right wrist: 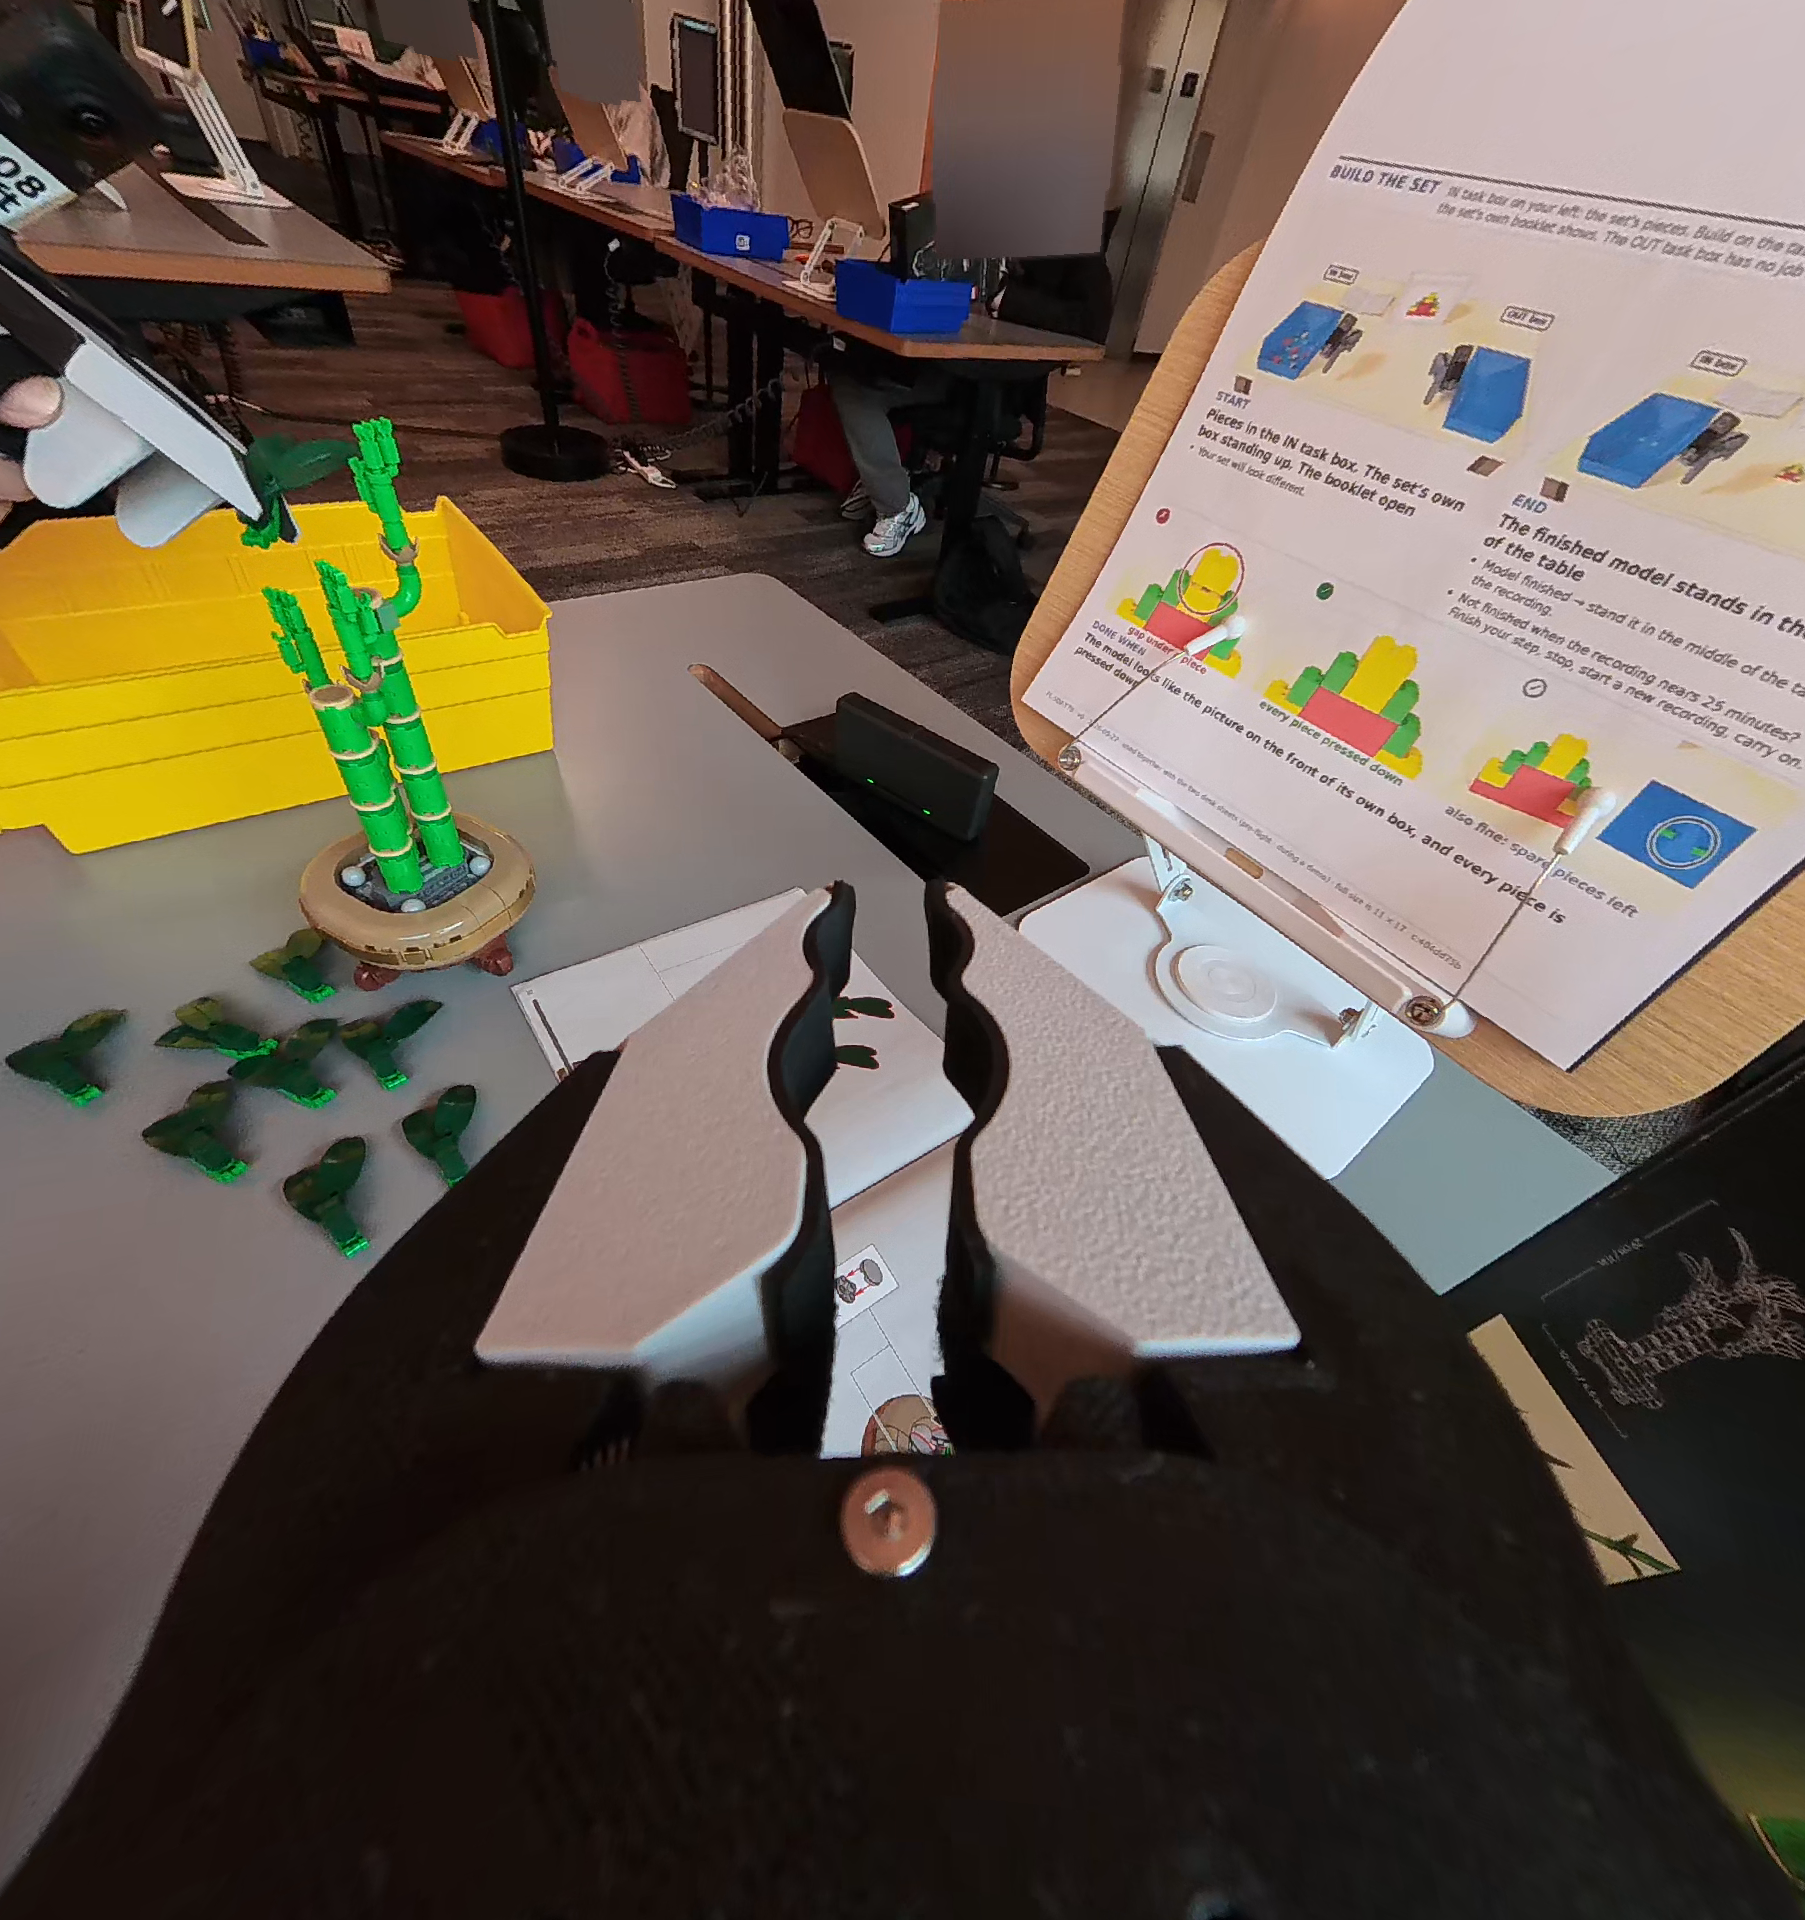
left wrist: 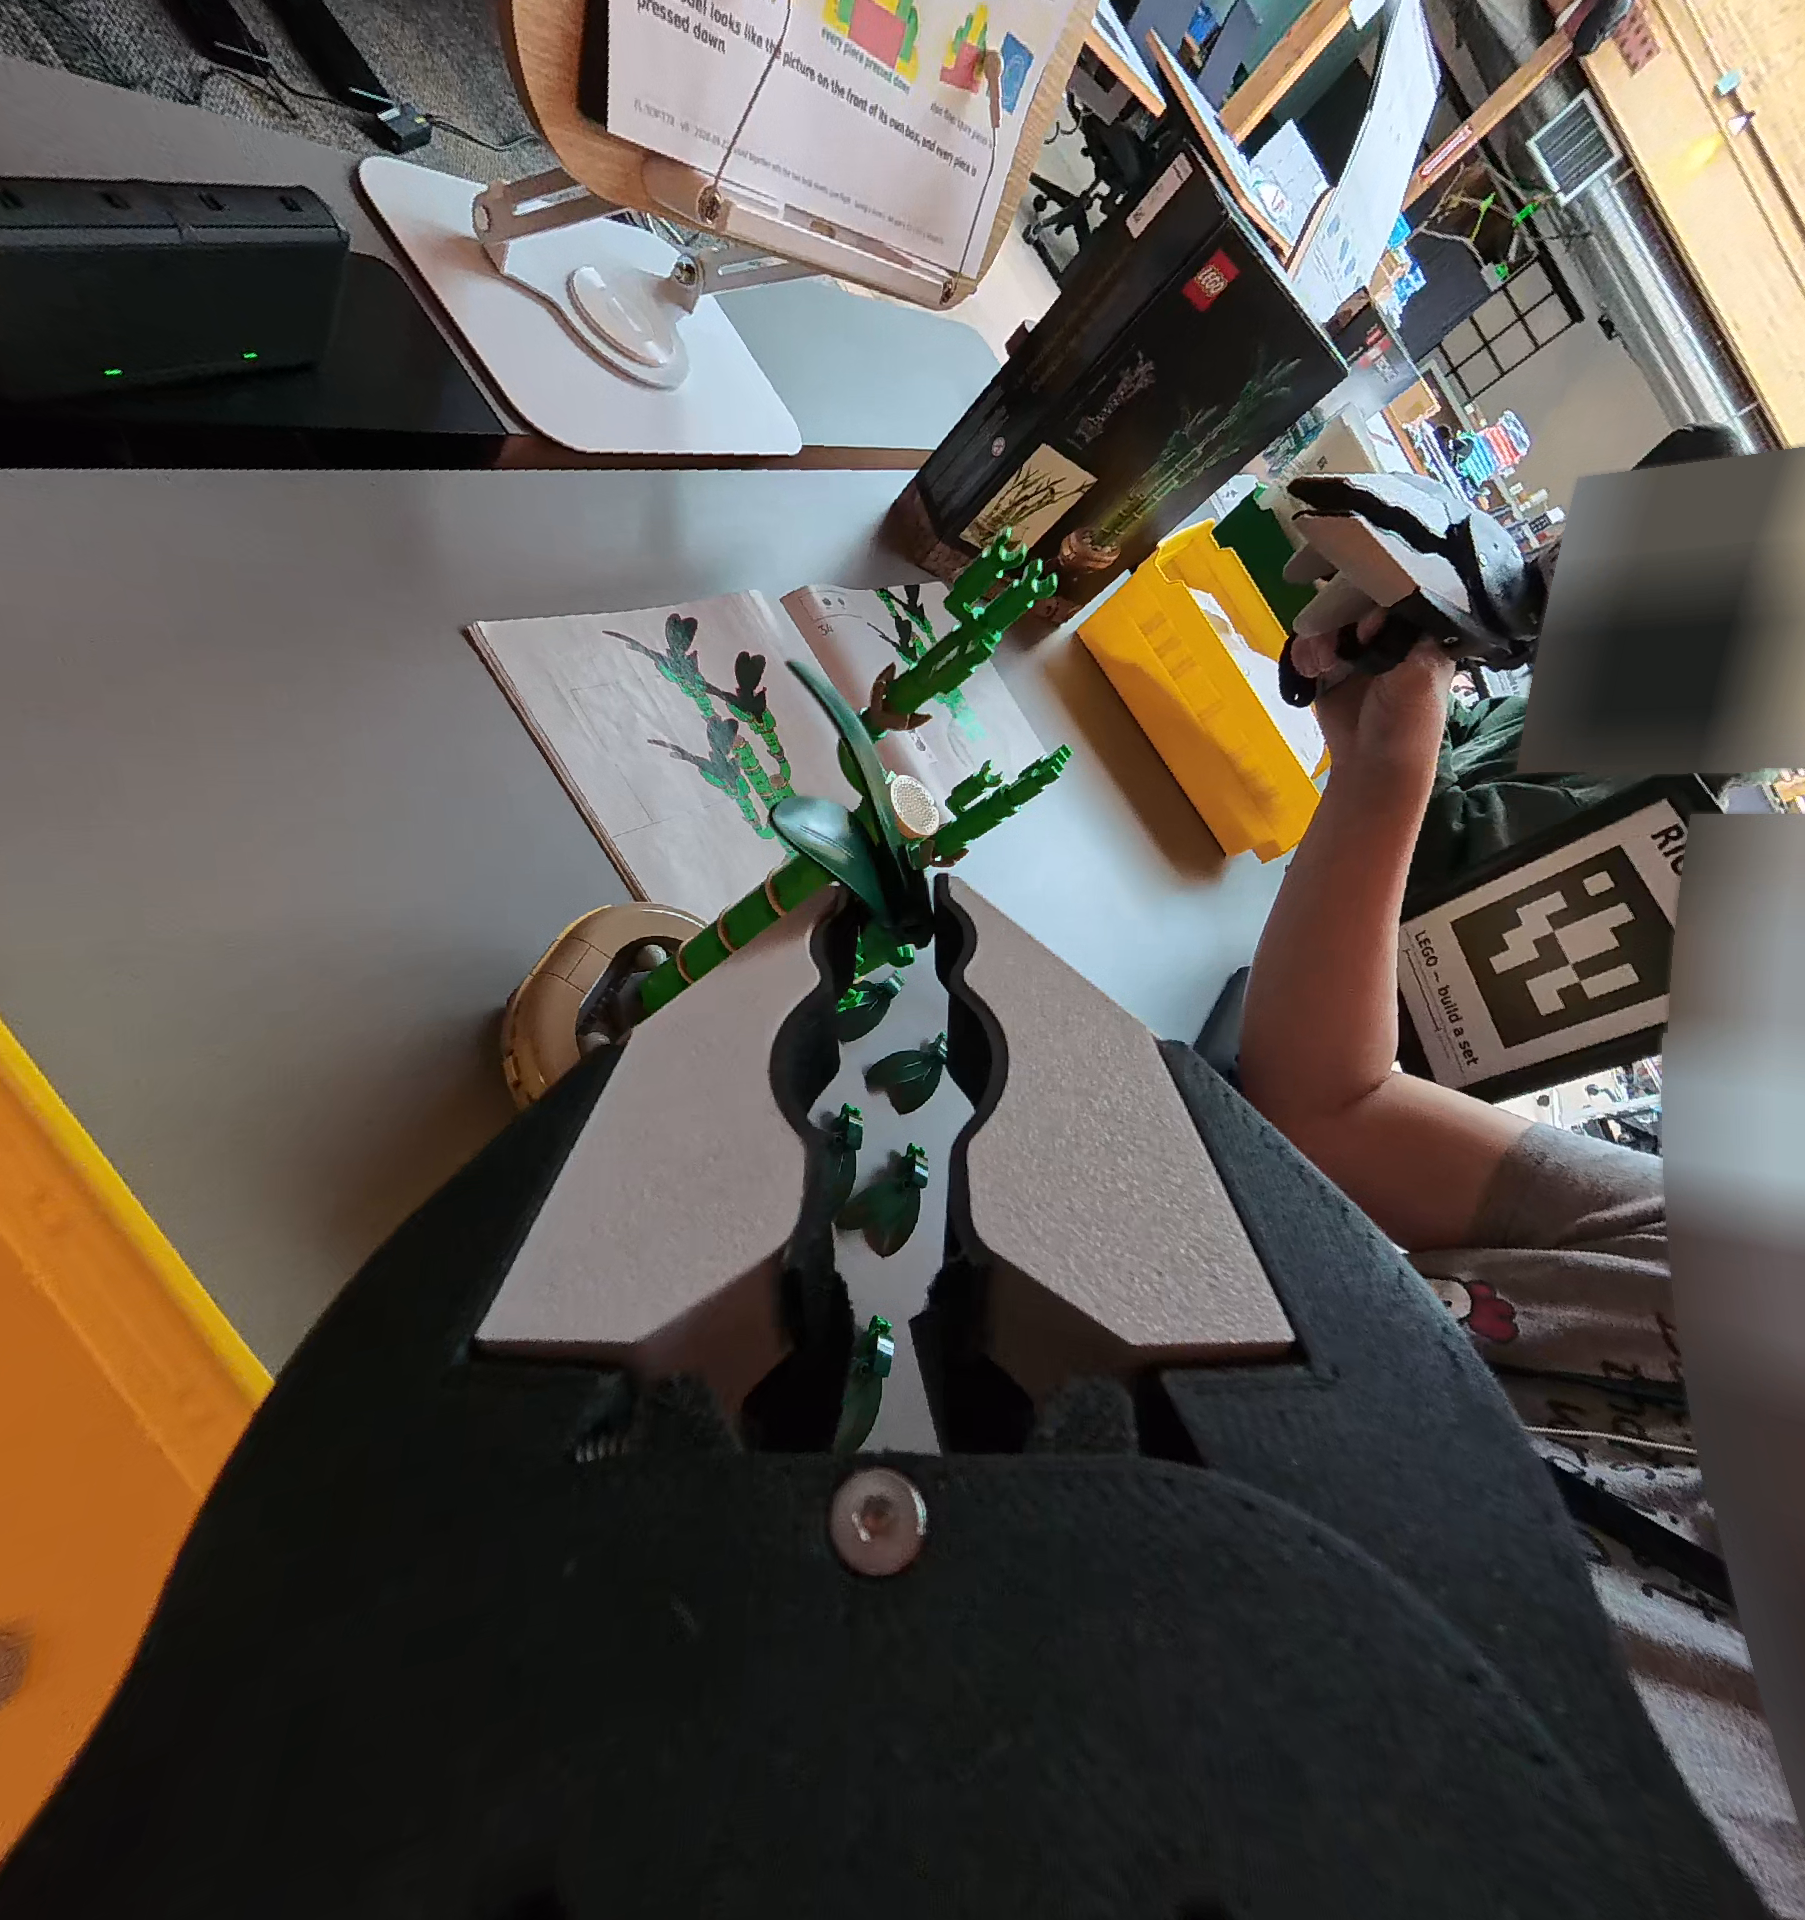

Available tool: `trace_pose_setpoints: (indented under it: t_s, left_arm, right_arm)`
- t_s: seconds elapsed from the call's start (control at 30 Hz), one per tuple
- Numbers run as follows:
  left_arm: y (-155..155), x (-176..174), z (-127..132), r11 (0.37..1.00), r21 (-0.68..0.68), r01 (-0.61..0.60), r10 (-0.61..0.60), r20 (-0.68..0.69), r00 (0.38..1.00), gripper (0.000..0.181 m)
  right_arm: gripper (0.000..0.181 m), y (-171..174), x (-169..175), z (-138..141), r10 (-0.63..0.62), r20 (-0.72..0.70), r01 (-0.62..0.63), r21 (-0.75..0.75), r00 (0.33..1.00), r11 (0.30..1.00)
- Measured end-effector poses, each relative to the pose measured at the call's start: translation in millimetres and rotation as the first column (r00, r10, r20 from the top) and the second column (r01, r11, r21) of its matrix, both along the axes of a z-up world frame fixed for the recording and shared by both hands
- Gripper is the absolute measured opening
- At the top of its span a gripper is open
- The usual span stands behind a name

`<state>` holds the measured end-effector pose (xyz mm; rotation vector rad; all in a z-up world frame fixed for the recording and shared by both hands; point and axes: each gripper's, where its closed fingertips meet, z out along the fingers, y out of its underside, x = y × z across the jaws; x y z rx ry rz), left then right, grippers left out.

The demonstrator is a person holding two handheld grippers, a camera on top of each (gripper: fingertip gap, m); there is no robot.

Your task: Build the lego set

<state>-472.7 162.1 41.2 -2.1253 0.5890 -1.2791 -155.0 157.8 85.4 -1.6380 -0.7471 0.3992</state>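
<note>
A green bamboo model [right wrist: 389, 727] stands upright in a tan round pot [right wrist: 415, 914] on the grey table. My left gripper [left wrist: 887, 904] is shut on a dark green leaf piece [left wrist: 830, 831] and holds it just above the model's stalks [left wrist: 742, 925]. From the right wrist view the left gripper [right wrist: 264, 509] holds that leaf piece [right wrist: 290, 462] beside the tallest stalk tip. My right gripper [right wrist: 890, 899] is empty, its jaws a little apart, hovering over the open booklet [right wrist: 690, 997]. Several loose leaf pieces [right wrist: 285, 1070] lie in front of the pot.
A yellow bin [right wrist: 254, 665] stands behind the model. An instruction sheet on a wooden stand [right wrist: 1500, 623] is to the right, with a black charger [right wrist: 913, 764] beside it. The black set box [right wrist: 1708, 1455] lies at the right edge. An orange bin [left wrist: 46, 1351] is by the left gripper. The tips of one gripper are about 35 cm away from the tips of the other.
</note>
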Motion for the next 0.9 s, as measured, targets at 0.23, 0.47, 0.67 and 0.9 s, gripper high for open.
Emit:
trace_pose_setpoints:
  t_s: [0.23, 0.47, 0.67, 0.9]
  left_arm:
    - [-3.0, -0.4, -0.7, 1.0, 0.003, 0.009, -0.009, -0.014, 1.0, 0.012]
    - [-21.2, 9.3, -5.1, 0.989, 0.007, 0.147, -0.146, -0.022, 0.989, 0.012]
    - [-30.5, 16.3, -10.1, 0.967, 0.032, 0.252, -0.25, -0.034, 0.968, 0.012]
    - [-47.5, 23.7, -19.3, 0.94, 0.02, 0.34, -0.335, -0.114, 0.935, 0.012]
  right_arm:
    - [0.013, 0.8, -1.2, -2.3, 0.004, 0.01, -0.003, -0.005, 1.0, 1.0]
    - [0.013, 1.6, 0.8, -5.1, 0.007, 0.005, -0.007, -0.021, 1.0, 1.0]
    - [0.013, 1.8, -1.5, -9.9, 0.018, 0.021, -0.017, -0.037, 1.0, 0.999]
    - [0.013, 0.4, -11.2, -15.0, 0.051, 0.037, -0.048, -0.061, 0.998, 0.997]
